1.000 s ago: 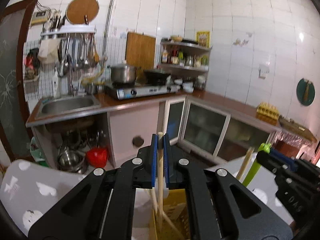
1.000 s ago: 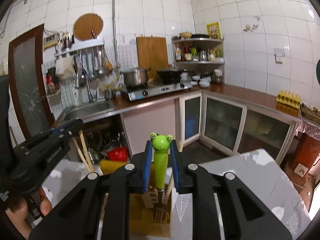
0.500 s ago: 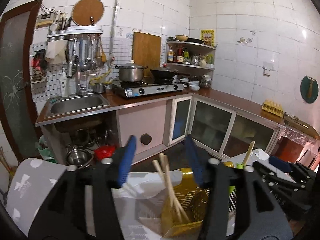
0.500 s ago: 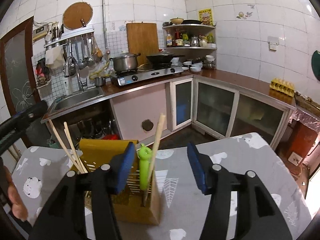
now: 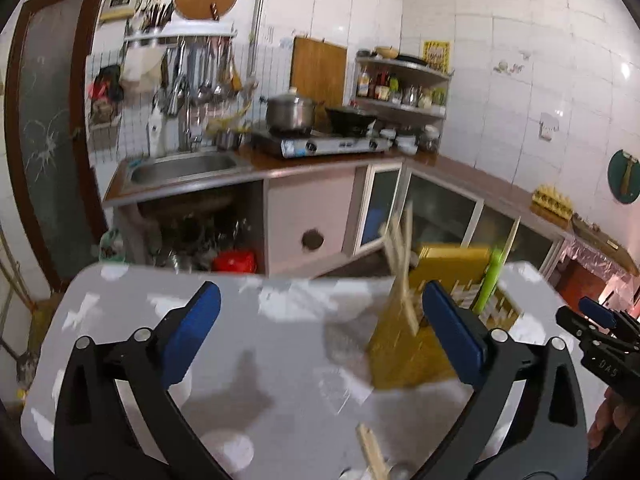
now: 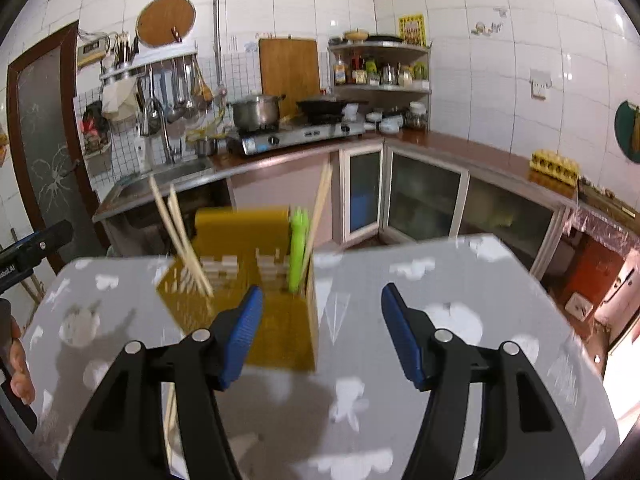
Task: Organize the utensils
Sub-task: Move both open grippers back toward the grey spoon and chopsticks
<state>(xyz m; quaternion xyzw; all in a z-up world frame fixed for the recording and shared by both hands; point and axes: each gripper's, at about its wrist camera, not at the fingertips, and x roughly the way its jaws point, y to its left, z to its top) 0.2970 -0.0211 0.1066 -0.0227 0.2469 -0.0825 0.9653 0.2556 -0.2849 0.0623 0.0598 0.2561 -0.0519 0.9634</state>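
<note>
1. The left gripper is seen low in the left wrist view with its jaws spread wide and opening; only bare tablecloth lies between the blue pads, and nothing is pinched.
2. The right gripper is seen low in the right wrist view with its jaws parted and opening; nothing is held, though the front edge of the holder shows in the gap beside the left pad.
3. The yellow utensil holder is placed on the table, left of centre in the right wrist view; in the left wrist view it is found right of centre, partly behind the right-hand pad.
4. 2 wooden chopsticks are stood tilted in the holder's left end, leaning toward the upper left of the right wrist view.
5. A green-handled utensil is stood upright in the holder's right end, with 1 more chopstick leaning beside it toward the upper right.
6. Another wooden stick is seen lying at the bottom edge of the left wrist view, blurred.
7. The table is covered by a grey cloth with white patterns.
8. A sink, a pot on a stove and a cutting board are seen along the tiled wall behind.
</note>
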